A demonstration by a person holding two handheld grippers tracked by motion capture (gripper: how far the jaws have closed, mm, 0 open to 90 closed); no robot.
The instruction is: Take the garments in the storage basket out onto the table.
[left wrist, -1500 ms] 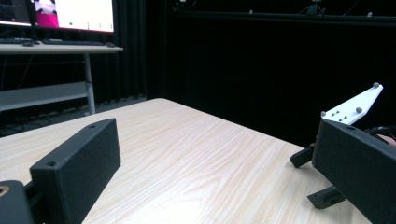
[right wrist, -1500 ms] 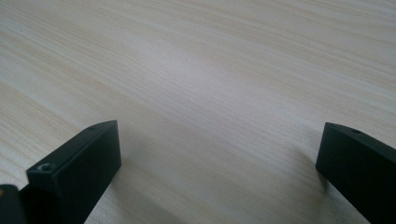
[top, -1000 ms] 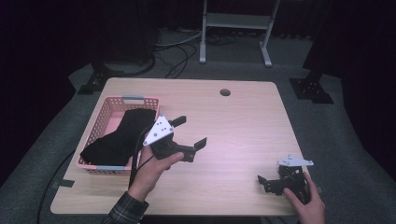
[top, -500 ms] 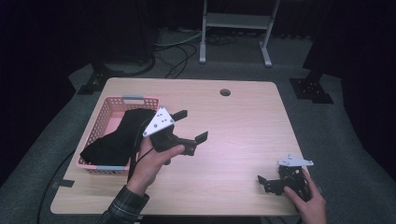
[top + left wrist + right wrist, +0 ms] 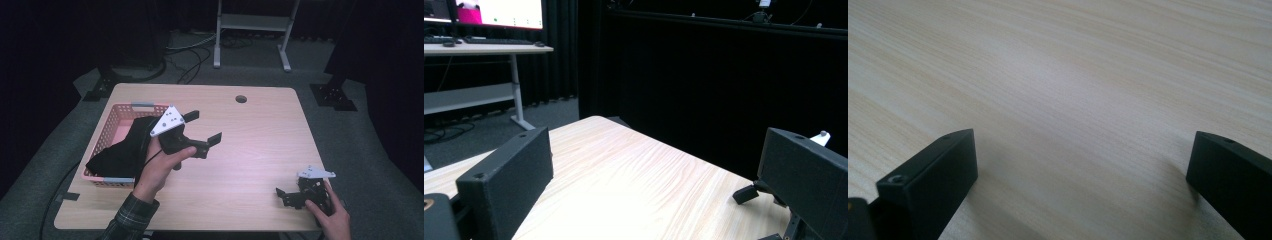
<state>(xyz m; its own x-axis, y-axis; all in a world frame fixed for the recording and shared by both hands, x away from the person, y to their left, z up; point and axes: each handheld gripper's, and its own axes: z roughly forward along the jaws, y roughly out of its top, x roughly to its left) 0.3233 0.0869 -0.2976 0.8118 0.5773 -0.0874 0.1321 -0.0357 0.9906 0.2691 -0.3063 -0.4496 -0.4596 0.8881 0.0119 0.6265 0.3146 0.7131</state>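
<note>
You are at a pale wooden table (image 5: 260, 150) in a dark room, with black curtains behind it, grey carpet below, and a white desk frame (image 5: 252, 25) standing beyond the far edge. A small round hole (image 5: 241, 99) sits near the table's far edge, about in the middle.

On the left side of the table stands a pink basket (image 5: 117, 117), and a black cloth (image 5: 122, 147) lies heaped in it, spilling over the near left rim. Just right of the basket, your left hand (image 5: 160, 167) holds the left gripper (image 5: 204, 127) raised above the tabletop, its grey three-cornered plate tipped up over the cloth's right edge. Its jaws stand spread wide with nothing between them, pointing right and away across the table. In the left gripper view those jaws frame bare wood, the table's far corner, and beyond it a desk with a lit monitor (image 5: 499, 12) at the upper left.

The middle of the table is bare wood.

At the near right corner your right hand (image 5: 332, 215) rests the right gripper (image 5: 285, 196) low on the table, well apart from the basket and the cloth. Its jaws are also spread wide, pointing left, and in the right gripper view they hold nothing, with plain wood grain between them.
</note>
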